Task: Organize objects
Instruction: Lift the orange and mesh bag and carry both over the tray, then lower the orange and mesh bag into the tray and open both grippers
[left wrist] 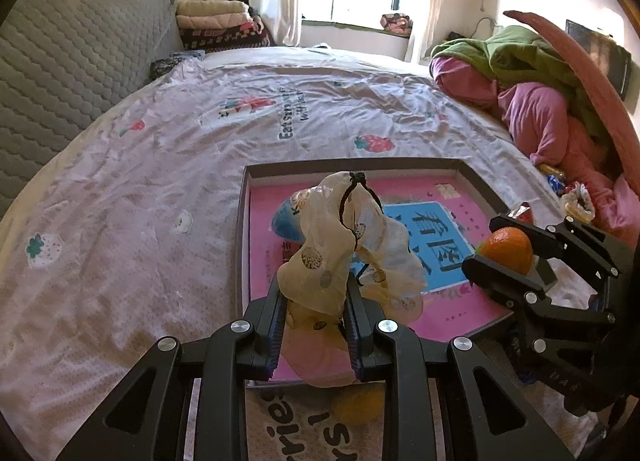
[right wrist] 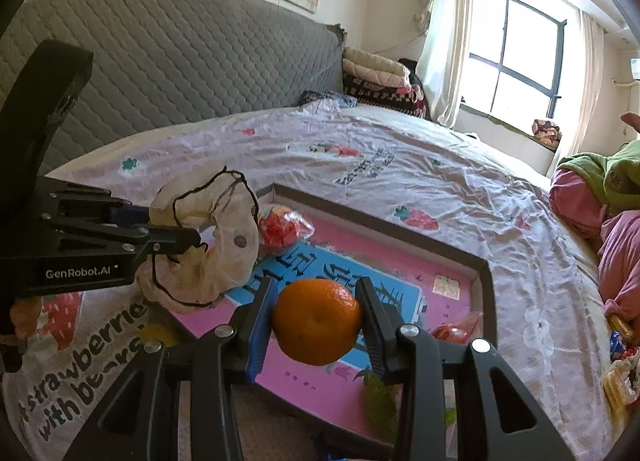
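My left gripper (left wrist: pixel 316 301) is shut on a cream dotted cloth scrunchie (left wrist: pixel 344 249) with a black cord, held above the near left corner of a shallow box (left wrist: pixel 360 167) with a pink and blue lining. The scrunchie also shows in the right wrist view (right wrist: pixel 208 245), with the left gripper (right wrist: pixel 188 239) around it. My right gripper (right wrist: pixel 316 317) is shut on an orange (right wrist: pixel 316 321), held over the box (right wrist: pixel 486 273). In the left wrist view the orange (left wrist: pixel 506 249) and right gripper (left wrist: pixel 502 249) are at the box's right side.
The box lies on a bed with a strawberry-print sheet (left wrist: pixel 160 189). A red snack packet (right wrist: pixel 282 227) and a blue packet (left wrist: pixel 286 221) lie in the box. A yellow fruit (left wrist: pixel 358 405) lies on the sheet near the box. Pink and green bedding (left wrist: pixel 532 101) is piled at the right.
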The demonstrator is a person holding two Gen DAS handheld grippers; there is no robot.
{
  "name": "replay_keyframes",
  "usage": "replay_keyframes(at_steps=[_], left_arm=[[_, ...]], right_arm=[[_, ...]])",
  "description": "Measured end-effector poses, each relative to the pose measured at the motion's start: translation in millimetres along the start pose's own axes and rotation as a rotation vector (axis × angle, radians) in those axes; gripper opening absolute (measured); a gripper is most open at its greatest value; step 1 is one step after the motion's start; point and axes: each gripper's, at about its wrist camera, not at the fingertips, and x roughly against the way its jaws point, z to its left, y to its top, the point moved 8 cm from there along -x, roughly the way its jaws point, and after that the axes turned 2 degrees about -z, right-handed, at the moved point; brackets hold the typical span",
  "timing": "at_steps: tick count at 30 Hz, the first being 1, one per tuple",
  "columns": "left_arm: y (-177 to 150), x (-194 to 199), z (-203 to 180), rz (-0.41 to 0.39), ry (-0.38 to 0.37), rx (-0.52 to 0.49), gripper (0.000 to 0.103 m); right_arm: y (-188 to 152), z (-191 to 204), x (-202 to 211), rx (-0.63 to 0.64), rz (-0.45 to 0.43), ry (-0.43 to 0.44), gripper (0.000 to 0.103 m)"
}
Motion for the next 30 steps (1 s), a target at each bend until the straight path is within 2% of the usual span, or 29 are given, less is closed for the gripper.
replay_keyframes(at_steps=[19,30], left_arm=[[-9,-12,-3,0.031,-0.005,-0.02,0.027],[-18,-21,-11,0.067,-0.023,-0.047,0.027]], right_arm=[[-9,4,-18,0.018,0.053,0.005,0.041],[-24,0,-37,0.008,0.138,0.005,0.041]])
